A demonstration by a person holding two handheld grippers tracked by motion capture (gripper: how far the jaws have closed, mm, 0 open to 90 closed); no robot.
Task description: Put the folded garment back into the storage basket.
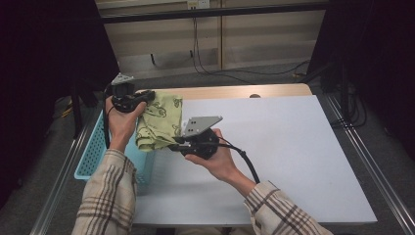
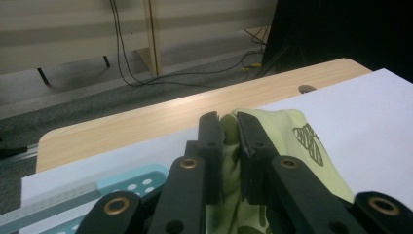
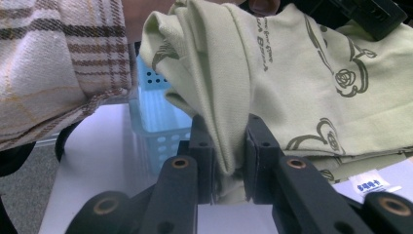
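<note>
A pale green cloth [image 1: 157,122] with dark printed motifs hangs folded between my two grippers, above the left edge of the white table top [image 1: 284,147]. My left gripper [image 1: 142,98] holds its upper far edge; in the left gripper view the jaws stand shut with the cloth [image 2: 282,141] pinched between them at my left gripper [image 2: 230,146]. Lower down, my right gripper [image 1: 172,143] grips the near fold. The right gripper view has the cloth [image 3: 292,83] draped over and clamped in my right gripper [image 3: 229,151].
A light blue perforated basket [image 1: 95,154] stands at the table's left edge, below the cloth; its wall [image 3: 160,122] shows behind the fold. A wooden desk strip [image 1: 235,91] runs along the far side. Cables lie on the floor beyond.
</note>
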